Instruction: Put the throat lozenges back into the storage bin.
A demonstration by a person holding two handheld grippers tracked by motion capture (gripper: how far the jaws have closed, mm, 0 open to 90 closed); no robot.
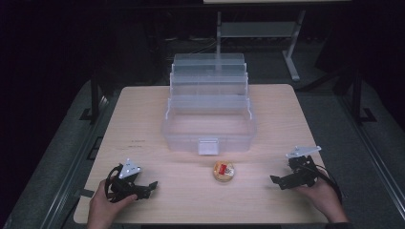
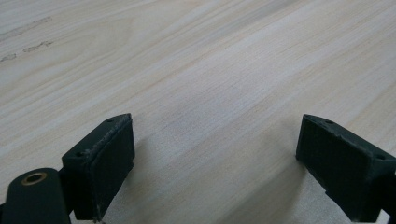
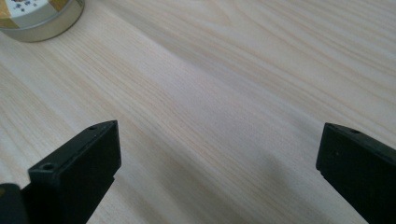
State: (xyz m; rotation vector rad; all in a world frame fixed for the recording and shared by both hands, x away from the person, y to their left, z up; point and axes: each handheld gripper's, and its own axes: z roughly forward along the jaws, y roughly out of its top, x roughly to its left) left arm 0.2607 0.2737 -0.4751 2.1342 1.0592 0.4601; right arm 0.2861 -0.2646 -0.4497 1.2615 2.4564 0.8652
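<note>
Left gripper [image 1: 152, 185] rests on the wooden table [image 1: 143, 119] near its front left corner, jaws wide apart over bare wood. Between the grippers lies a small round tin [image 1: 223, 171], just before the clear tiered box [image 1: 209, 119]. Right gripper [image 1: 275, 180], front right, jaws likewise spread and empty.

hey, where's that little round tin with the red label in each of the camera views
High view: the round tin sits low in the middle, on the table just in front of the clear plastic box.
Left gripper view: not in it.
Right gripper view: its rim cuts into the top left corner.
Shared landmark: the pale wood tabletop.
</note>
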